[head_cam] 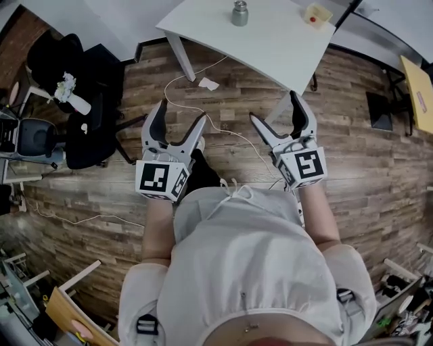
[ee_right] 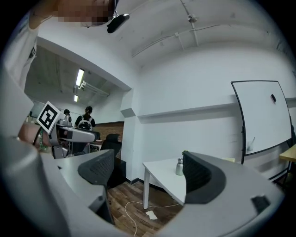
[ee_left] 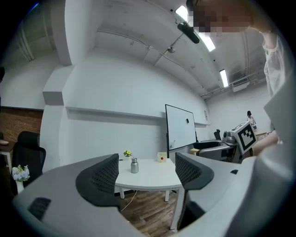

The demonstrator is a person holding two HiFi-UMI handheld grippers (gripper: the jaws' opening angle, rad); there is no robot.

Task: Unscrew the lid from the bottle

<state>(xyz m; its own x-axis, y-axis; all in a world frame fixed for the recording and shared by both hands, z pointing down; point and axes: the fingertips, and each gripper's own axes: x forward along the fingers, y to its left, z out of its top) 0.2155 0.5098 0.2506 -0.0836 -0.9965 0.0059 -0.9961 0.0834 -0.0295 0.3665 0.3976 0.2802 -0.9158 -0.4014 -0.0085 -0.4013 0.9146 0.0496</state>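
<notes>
Gaping empty over wood-plank floor (head_cam: 365,135): left hand-held gripper (head_cam: 181,111), right hand-held gripper (head_cam: 275,107); thin white cable (head_cam: 166,88) is lying before white worktop (head_cam: 270,47) carrying small silver metal bottle (head_cam: 239,13).

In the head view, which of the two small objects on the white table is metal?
The short silver bottle with a lid, near the middle of the white table; the other is a pale yellow box with a red dot, at the right corner.

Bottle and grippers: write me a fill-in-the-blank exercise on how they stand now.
1. The metal bottle stands on the white ____.
2. The jaws of the left gripper stand ____, far short of the bottle.
3. The right gripper holds ____.
Missing words: table; open; nothing.
</notes>
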